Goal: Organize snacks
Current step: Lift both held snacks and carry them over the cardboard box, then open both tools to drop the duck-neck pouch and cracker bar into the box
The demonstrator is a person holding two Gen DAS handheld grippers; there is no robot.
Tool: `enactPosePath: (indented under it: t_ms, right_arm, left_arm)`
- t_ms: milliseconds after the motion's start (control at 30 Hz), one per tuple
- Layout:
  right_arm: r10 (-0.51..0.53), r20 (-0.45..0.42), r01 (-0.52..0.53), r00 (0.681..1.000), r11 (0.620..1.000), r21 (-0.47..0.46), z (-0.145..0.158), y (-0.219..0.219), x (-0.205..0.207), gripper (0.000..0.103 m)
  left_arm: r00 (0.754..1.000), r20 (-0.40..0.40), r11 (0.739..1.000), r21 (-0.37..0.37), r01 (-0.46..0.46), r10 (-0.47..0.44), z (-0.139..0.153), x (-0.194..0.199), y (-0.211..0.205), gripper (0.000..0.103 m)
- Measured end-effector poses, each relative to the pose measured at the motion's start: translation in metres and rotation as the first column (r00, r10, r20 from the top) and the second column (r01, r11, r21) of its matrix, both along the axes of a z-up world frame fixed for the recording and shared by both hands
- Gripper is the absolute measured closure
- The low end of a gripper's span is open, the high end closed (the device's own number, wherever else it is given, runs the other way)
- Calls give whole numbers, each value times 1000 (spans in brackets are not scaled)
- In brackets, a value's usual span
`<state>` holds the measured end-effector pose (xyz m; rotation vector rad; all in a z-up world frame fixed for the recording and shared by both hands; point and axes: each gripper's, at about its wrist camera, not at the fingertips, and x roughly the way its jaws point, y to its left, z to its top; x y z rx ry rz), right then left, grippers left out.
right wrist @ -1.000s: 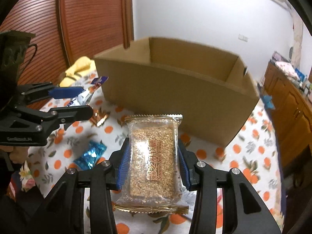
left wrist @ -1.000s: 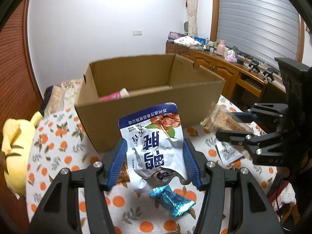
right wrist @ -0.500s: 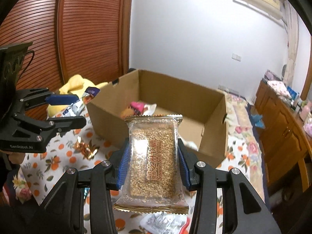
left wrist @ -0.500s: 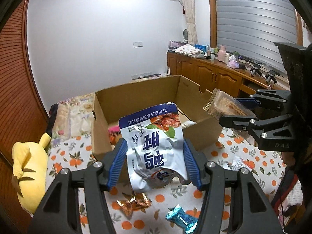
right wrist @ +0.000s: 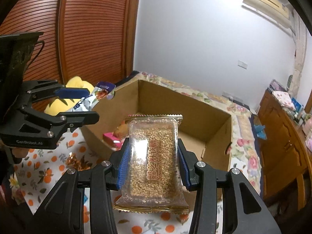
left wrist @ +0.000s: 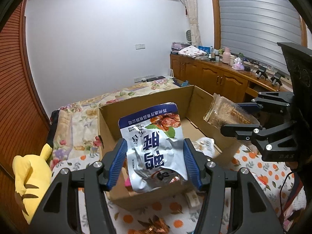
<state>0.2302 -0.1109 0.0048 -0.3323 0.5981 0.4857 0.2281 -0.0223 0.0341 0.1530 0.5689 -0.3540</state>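
We carry a snack in each hand. Our left tongs (left wrist: 155, 163) pinch a crinkled white-and-blue foil snack pouch (left wrist: 154, 146) by its sides, its long axis pointing away from us. Our right tongs (right wrist: 153, 167) pinch a clear gold-edged sesame candy packet (right wrist: 153, 161) the same way. The open brown cardboard box (right wrist: 187, 105) sits on the orange-patterned bench (right wrist: 44, 173) directly ahead of and below both tongs, each snack overlapping its near wall. We judge the left pouch sits deeper over the opening, so the left hand seems nearer to dropping. Pink and pale packets already lie inside.
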Motion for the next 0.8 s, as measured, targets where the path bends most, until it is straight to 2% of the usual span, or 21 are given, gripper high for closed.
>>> enactPosePath:
  t_ms: [467,800]
  right_arm:
    - [-27,-20,27,999,999,32,-14,-10,63,59]
    - [-60,-67,62,996,998,23,-35,-18,80,58]
  left_arm:
    - [999,-48,1000,8,-16,16,-17,47,-8,44]
    - [997,-62,999,4,-36,36,-25,58,-5,43]
